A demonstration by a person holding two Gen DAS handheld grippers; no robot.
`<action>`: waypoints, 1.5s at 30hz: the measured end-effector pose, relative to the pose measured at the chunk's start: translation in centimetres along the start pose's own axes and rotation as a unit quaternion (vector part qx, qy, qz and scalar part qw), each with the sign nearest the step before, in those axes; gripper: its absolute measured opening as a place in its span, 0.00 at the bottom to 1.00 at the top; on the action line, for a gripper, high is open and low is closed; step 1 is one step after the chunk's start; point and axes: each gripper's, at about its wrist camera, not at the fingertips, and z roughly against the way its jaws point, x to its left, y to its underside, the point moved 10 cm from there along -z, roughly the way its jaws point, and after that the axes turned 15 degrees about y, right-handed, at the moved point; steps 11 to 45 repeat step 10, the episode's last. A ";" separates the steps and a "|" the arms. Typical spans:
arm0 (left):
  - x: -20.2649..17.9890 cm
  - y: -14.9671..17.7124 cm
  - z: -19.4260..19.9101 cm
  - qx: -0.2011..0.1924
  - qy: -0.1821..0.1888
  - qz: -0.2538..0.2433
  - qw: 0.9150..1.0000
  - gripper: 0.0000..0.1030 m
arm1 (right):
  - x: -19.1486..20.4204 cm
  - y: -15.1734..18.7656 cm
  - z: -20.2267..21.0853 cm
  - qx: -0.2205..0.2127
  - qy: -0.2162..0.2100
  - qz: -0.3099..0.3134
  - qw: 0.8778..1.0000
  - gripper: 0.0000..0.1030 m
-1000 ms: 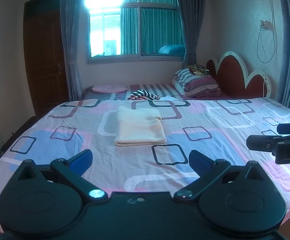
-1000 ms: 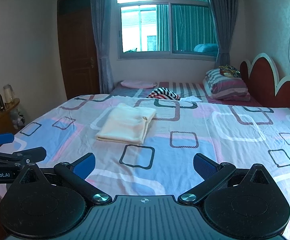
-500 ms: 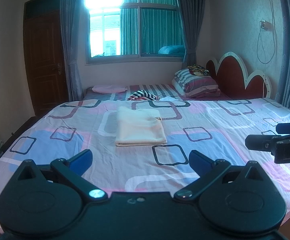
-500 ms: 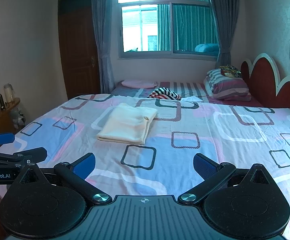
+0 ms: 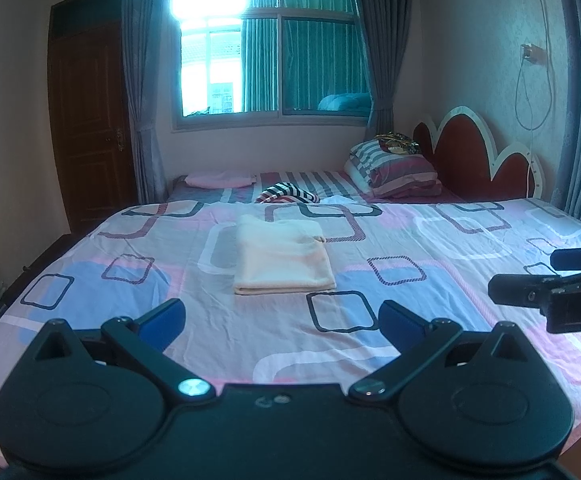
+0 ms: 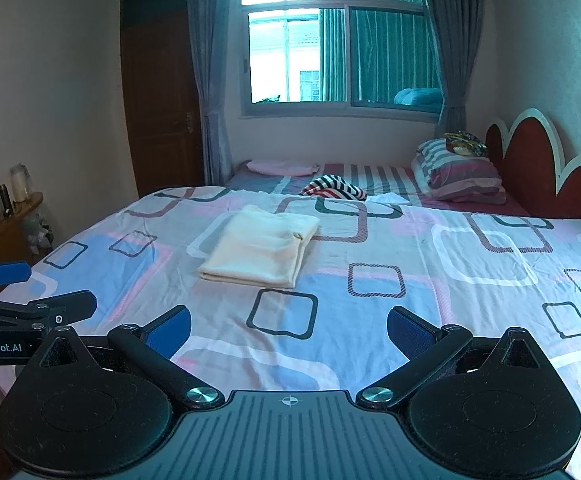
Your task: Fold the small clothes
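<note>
**Both grippers empty above the bed, cream garment lying folded**

Closest to me, the left gripper (image 5: 281, 316) hangs over the near edge of the bed with its blue-padded fingers spread wide and nothing between them. The right gripper (image 6: 289, 326) is level with it, just beside it, fingers likewise parted and empty. Neither touches the bedsheet (image 5: 430, 280), a thin cover printed with pink, blue and outlined squares, lightly creased.

Further in, near the middle of the bed and well clear of both tools, lies the cream garment (image 5: 282, 261). It sits as a flat rectangle of several layers, edges fairly even, with a small corner poking out on its far right side. It looks soft, light and limp, a knit or fleece that would sag and slide open if lifted by one point. I'd say the safest hold is on the near folded edge, pinching all the layers at both corners together so the stack keeps its shape; the sheet beneath is loose enough to be caught by mistake.

Beyond it, by the far edge, a striped black-and-white garment (image 6: 333, 188) lies crumpled, probably still to be folded. Past that are a pink cloth (image 5: 218, 179), striped pillows (image 5: 394, 168) against the red headboard (image 5: 462, 148), and the window (image 5: 266, 40).
</note>
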 end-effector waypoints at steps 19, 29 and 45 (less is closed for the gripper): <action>0.2 0.1 0.2 0.003 0.003 0.005 1.000 0.99 | -0.1 0.1 0.3 -0.002 -0.005 0.003 1.000 1.00; 0.2 0.1 0.2 0.003 0.003 0.005 1.000 0.99 | -0.1 0.1 0.3 -0.002 -0.005 0.003 1.000 1.00; 0.2 0.1 0.2 0.003 0.003 0.005 1.000 0.99 | -0.1 0.1 0.3 -0.002 -0.005 0.003 1.000 1.00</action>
